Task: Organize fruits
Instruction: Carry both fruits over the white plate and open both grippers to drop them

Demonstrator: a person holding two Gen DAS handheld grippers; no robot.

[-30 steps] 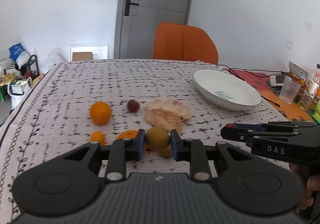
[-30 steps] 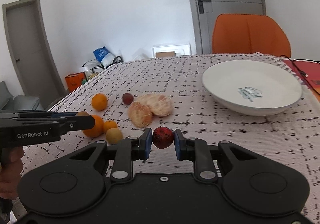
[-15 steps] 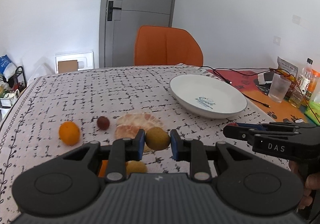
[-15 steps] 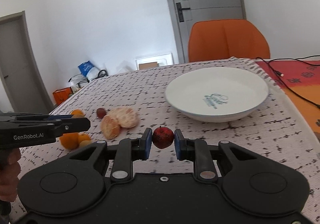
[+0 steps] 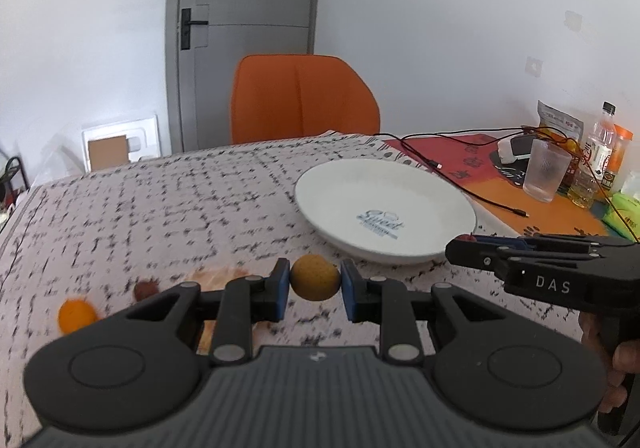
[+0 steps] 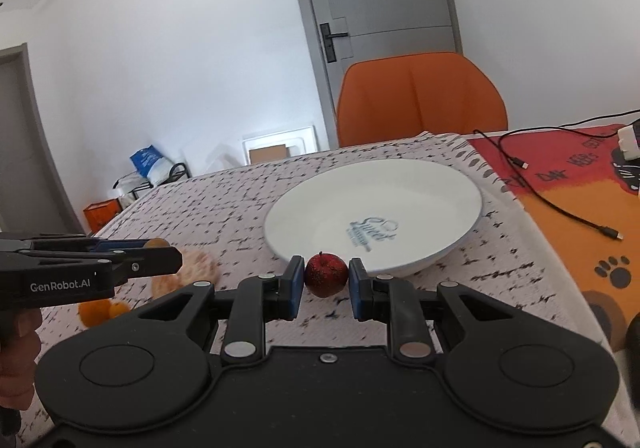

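White walls, a grey door and an orange chair (image 5: 304,95) are seen behind a table under a pale cloth (image 5: 160,199) printed with broken black lines. Since a second ago, both views have been swung from the scattered fruit toward the shallow white plate (image 6: 400,183), glossy and printed at its centre, which now lies just ahead; delivery is judged close. Left behind on the cloth are a peeled citrus (image 6: 200,268), rough and segmented, and a smooth orange (image 5: 76,314). The left gripper (image 5: 315,284) is clamped on a round, matt yellow-brown fruit (image 5: 315,282). The right gripper (image 6: 325,278) is clamped on a small, dark red fruit (image 6: 326,274) with a speckled skin.
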